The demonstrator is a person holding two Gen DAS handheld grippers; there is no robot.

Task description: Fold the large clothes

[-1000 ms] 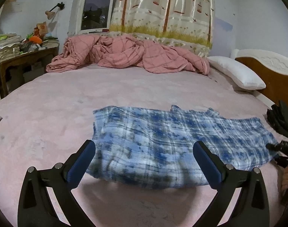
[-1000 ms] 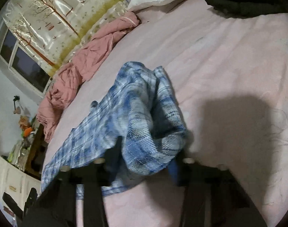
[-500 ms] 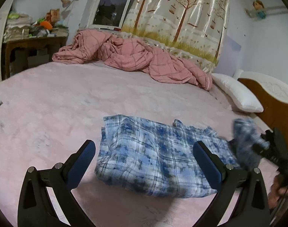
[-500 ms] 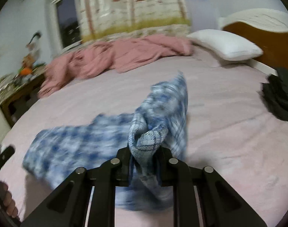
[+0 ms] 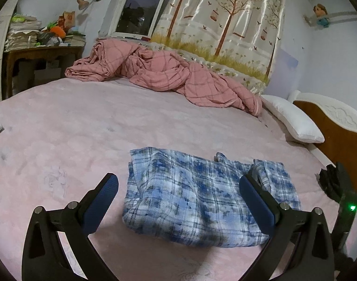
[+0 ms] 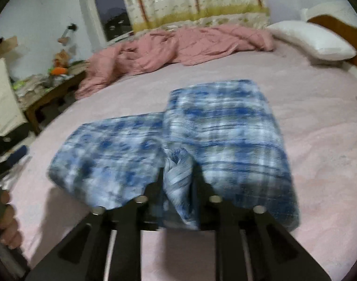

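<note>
Blue plaid garment [image 5: 201, 196] lies on the pink bed [image 5: 84, 126], nearer than the pink quilt [image 5: 169, 77], its right part doubled over onto the rest. Right tongs [image 6: 178, 175] pinch a bunched fold of it; jaws have just been opening, but cloth looks gripped between them, view blurred. Left tongs [image 5: 178, 194] spread wide, empty, just short of the garment's near edge.

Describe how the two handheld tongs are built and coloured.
The left tongs are matte black angular frames with silver screw heads and dark blue textured pads. The right tongs share the black frame and silver screws; their pads are hidden. A green light glows on the right unit.
</note>
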